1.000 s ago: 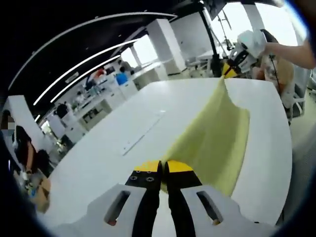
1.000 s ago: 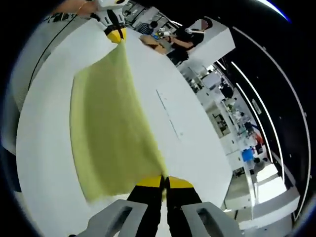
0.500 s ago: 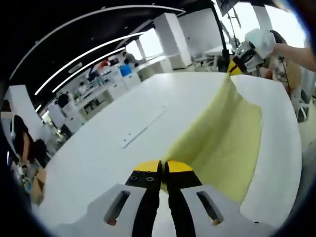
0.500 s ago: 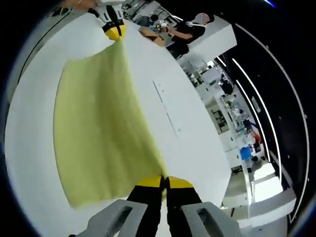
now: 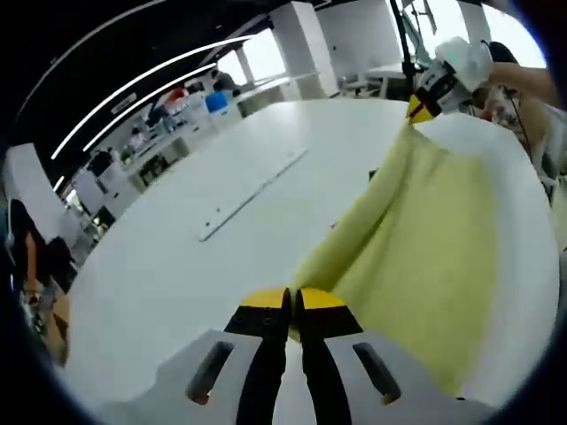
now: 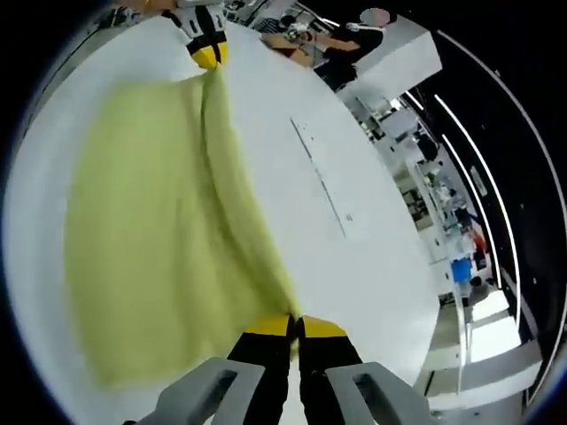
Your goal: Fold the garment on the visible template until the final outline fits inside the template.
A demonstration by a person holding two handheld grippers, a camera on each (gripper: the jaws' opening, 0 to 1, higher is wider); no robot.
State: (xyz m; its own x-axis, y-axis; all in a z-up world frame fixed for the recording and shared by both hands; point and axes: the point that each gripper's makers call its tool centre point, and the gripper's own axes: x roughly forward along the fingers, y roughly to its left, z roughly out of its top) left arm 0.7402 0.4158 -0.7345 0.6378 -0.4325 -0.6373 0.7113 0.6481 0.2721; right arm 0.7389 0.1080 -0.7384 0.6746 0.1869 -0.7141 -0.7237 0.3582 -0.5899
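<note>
A pale yellow garment (image 5: 425, 257) hangs stretched over the white table (image 5: 177, 257) between my two grippers. In the left gripper view my left gripper (image 5: 292, 305) is shut on one corner of the cloth, and the right gripper (image 5: 423, 104) holds the far corner at upper right. In the right gripper view my right gripper (image 6: 294, 329) is shut on its corner of the garment (image 6: 159, 239), and the left gripper (image 6: 205, 53) pinches the far corner at the top. The cloth sags with a long fold along its upper edge. No template outline is visible.
A thin line mark (image 5: 252, 195) runs across the table top, also seen as a line mark (image 6: 323, 186) in the right gripper view. Desks, shelves and a seated person (image 6: 341, 44) lie beyond the table's far edge.
Both grippers have come lower and closer over the table, still holding the corners. The cloth spreads wider in each view and a fold has formed along its stretched edge.
</note>
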